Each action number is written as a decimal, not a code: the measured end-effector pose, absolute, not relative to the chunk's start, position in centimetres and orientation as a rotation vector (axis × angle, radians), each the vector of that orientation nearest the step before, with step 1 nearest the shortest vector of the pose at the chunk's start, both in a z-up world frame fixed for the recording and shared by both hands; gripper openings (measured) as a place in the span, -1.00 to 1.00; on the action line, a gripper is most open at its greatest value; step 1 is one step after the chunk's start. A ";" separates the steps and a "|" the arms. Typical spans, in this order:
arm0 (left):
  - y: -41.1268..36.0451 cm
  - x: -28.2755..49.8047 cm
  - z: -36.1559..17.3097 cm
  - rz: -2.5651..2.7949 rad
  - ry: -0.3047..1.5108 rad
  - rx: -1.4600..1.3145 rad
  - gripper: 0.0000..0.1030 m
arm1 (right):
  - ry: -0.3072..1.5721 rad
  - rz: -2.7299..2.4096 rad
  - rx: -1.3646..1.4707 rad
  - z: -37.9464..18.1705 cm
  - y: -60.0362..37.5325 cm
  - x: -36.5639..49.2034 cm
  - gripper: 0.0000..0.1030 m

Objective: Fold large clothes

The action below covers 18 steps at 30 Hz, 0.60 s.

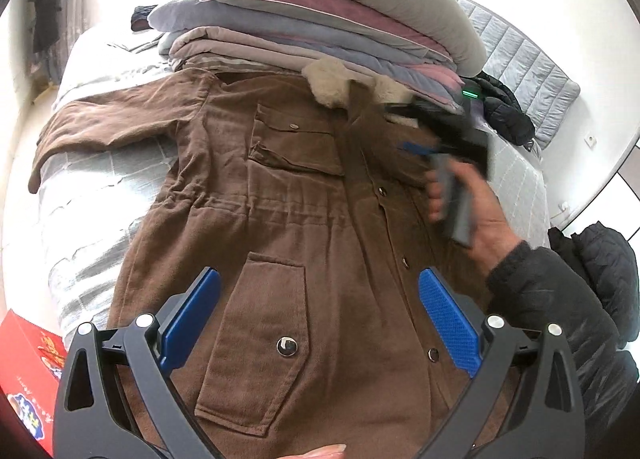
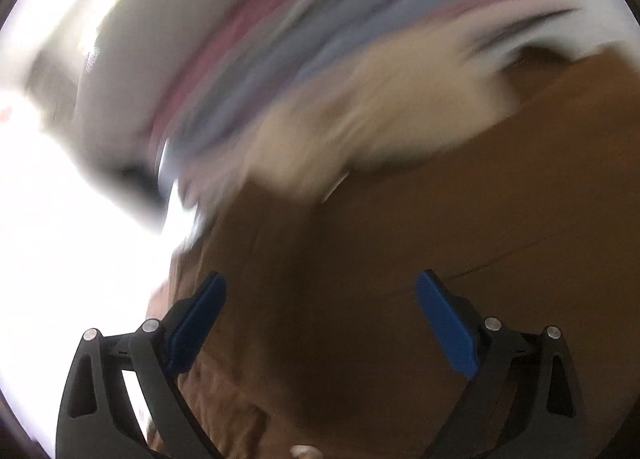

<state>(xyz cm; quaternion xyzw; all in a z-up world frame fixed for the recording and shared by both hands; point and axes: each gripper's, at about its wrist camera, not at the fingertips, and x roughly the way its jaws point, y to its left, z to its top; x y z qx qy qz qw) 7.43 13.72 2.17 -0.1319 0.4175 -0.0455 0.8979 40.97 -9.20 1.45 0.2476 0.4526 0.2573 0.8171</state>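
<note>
My big brown coat point(image 1: 288, 219) lies flat on the bed point(image 1: 92, 179), its long way running from me up to the fluffy collar point(image 1: 332, 79). My right hand-held gripper point(image 2: 320, 323) is nearest the collar, wide open, holding nothing. My left hand-held gripper point(image 1: 320, 319) hangs over the bottom pocket, open and empty too.

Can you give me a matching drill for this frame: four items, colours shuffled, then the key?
Items:
1. coat
2. collar trim
3. box
4. left tongs pads

Colours:
a. red
b. blue
c. brown
d. cream

Pairs: 1-c, 2-d, 3-a, 4-b
</note>
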 end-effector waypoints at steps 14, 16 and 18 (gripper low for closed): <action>17.1 7.7 0.9 0.013 0.915 -0.234 0.86 | 1.069 0.769 0.414 4.3 -7.5 36.0 0.85; 18.3 7.6 0.5 0.014 0.933 -0.234 0.86 | 1.027 0.755 0.368 6.7 -10.2 32.8 0.86; 19.1 7.5 -0.1 -0.028 0.971 -0.246 0.86 | 1.022 0.713 0.317 8.2 -14.7 28.4 0.86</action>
